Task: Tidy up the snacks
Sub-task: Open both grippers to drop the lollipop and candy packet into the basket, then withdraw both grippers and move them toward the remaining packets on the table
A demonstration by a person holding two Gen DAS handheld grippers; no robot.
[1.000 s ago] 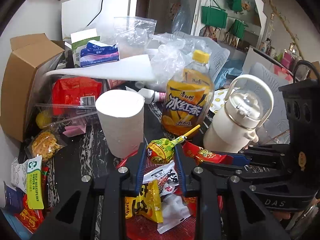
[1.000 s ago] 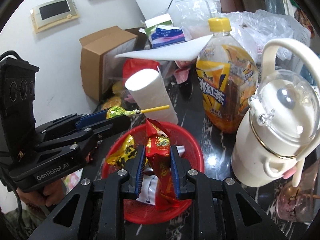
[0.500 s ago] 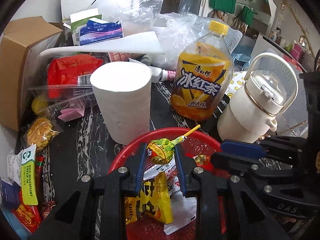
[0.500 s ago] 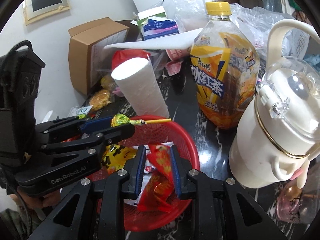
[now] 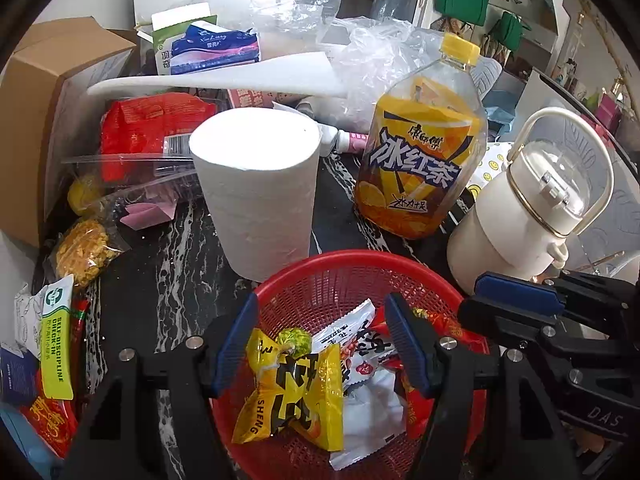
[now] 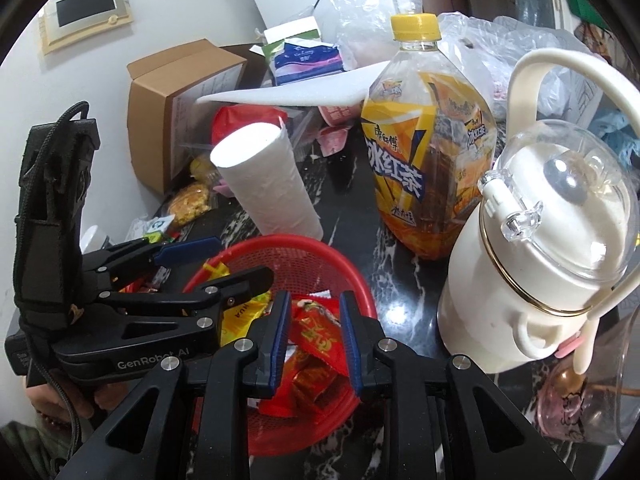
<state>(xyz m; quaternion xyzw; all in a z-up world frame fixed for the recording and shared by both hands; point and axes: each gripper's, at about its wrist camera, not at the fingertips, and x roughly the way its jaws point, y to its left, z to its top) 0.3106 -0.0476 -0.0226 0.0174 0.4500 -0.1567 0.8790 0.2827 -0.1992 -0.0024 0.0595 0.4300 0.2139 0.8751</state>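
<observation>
Because the snacks are being gathered into one place, both grippers hang over the red mesh basket [image 5: 352,276], which sits on the dark marbled tabletop [image 5: 160,292]. With its jaws spread wide and nothing between them, the left gripper [image 5: 320,340] straddles a green lollipop [image 5: 295,341] that lies on a yellow snack packet [image 5: 292,396] inside the basket, beside a white sachet [image 5: 352,336]. Set narrower, the right gripper [image 6: 314,340] has a red snack packet [image 6: 316,336] between its pads, low over the basket; whether the pads pinch it or merely flank it cannot be told.

Clutter crowds the tabletop around the basket: a white paper roll [image 5: 260,196] stands just behind its rim, an iced-tea bottle [image 5: 420,160] and a cream kettle [image 5: 528,208] to the right. More snacks lie loose at the left edge, near a cardboard box [image 5: 44,92], probably next in line. A wall panel [image 6: 80,12] hangs on the white wall behind.
</observation>
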